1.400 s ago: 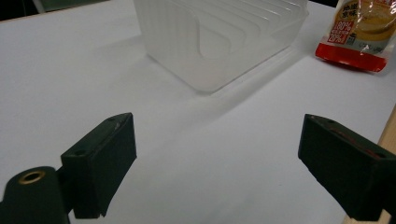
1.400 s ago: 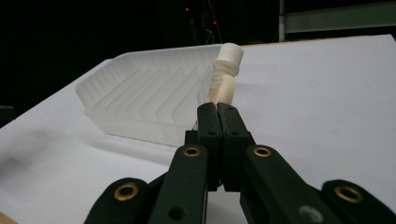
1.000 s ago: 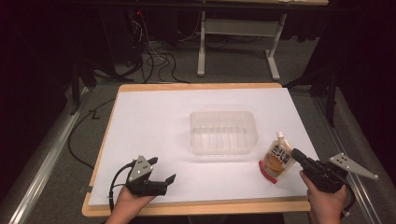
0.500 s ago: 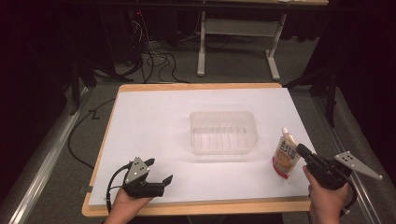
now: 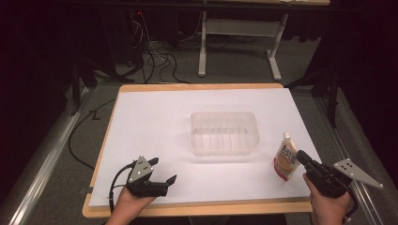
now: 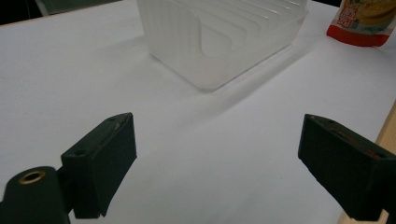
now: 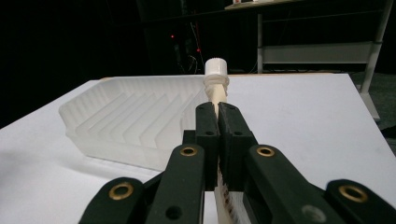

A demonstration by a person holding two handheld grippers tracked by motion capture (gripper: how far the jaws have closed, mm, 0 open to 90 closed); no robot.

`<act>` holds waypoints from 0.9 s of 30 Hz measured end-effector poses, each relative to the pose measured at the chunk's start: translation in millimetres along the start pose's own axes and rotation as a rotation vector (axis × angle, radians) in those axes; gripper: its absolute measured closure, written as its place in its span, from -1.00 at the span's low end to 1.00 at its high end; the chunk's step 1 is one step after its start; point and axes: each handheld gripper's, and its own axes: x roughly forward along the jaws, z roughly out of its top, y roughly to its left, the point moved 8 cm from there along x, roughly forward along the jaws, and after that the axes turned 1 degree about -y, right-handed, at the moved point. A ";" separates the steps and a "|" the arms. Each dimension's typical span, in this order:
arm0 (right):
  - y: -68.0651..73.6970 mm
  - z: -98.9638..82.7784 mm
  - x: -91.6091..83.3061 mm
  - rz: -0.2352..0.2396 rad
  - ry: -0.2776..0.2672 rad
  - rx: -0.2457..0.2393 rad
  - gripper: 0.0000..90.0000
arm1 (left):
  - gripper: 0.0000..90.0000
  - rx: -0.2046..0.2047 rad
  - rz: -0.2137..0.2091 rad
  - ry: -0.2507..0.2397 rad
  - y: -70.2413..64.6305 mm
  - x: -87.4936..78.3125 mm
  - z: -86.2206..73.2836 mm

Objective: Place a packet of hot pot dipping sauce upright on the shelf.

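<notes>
A spouted pouch (image 5: 287,160) with a white cap and an orange-and-red label stands upright near the table's right edge. My right gripper (image 5: 301,156) is shut on its near edge; in the right gripper view the jaws pinch the thin pouch (image 7: 216,98), its cap (image 7: 215,68) rising above them. A clear ribbed plastic tray (image 5: 225,132) lies empty at the middle of the white sheet, left of the pouch. My left gripper (image 5: 163,172) rests open at the front left, nothing between its fingers. In the left gripper view the tray (image 6: 219,37) and pouch (image 6: 366,21) lie ahead.
A white sheet (image 5: 155,126) covers the wooden table, whose front edge (image 5: 202,208) runs just before both hands. Cables (image 5: 155,56) and a white table frame (image 5: 239,33) stand on the floor beyond the far edge. A metal rail (image 5: 42,154) runs along the left.
The right gripper has carried the pouch a little rightward and set it more upright. The left gripper has barely moved.
</notes>
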 end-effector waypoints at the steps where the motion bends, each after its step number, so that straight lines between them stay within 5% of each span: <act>1: 0.1 -0.3 -0.3 -0.001 0.000 -0.007 0.95 | -0.73 0.001 -0.001 0.000 0.0 0.3 0.1; 27: 1.3 -0.2 -4.4 -0.013 -0.020 -0.038 0.69 | -0.73 0.000 0.000 0.001 0.0 0.0 0.1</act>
